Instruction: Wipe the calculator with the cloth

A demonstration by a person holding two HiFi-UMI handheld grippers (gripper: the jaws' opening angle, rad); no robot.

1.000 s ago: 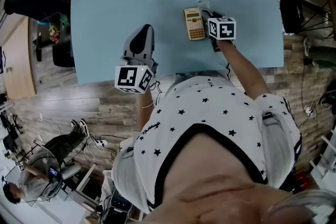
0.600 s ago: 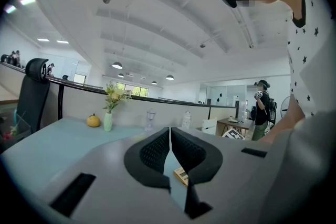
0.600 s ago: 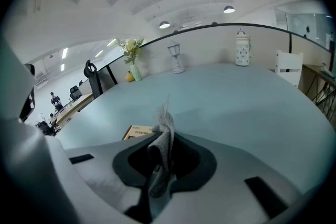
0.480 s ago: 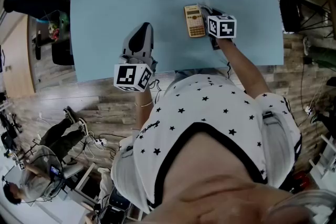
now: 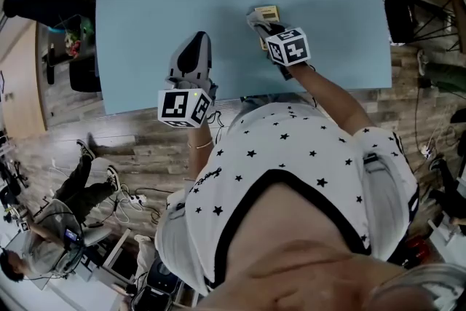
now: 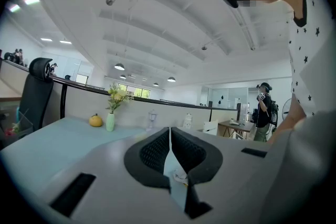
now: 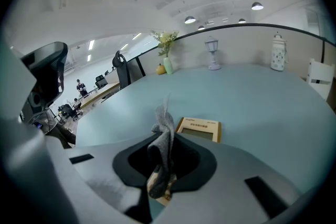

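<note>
**Right hand-held gripper (image 5: 256, 20) clamped on the cloth (image 7: 161, 131), over the calculator (image 7: 199, 129)**

Jaws pressed in on both sides of the grey cloth. Cloth all bunched up, with one end sticking up past the jaws and the other end hanging down. Right under it, the tan calculator, flat on the blue table (image 7: 257, 97). Only the screen end peeking out past the jaws, the rest tucked under the hand-held gripper. Hard to tell whether touching the keys or just above them.

Same thing from the head view: calculator (image 5: 268, 12) near the middle of the table (image 5: 145, 4), a bit to the right, with the cloth (image 5: 254, 18) at its left edge.

Left hand-held gripper (image 5: 196, 46): jaws together, nothing between them. Over the near part of the table, well apart from the calculator.

Far off at the back of the table: a pale green vase (image 6: 110, 121) with flowers, and a small orange fruit (image 6: 95, 120) just beside it.
</note>
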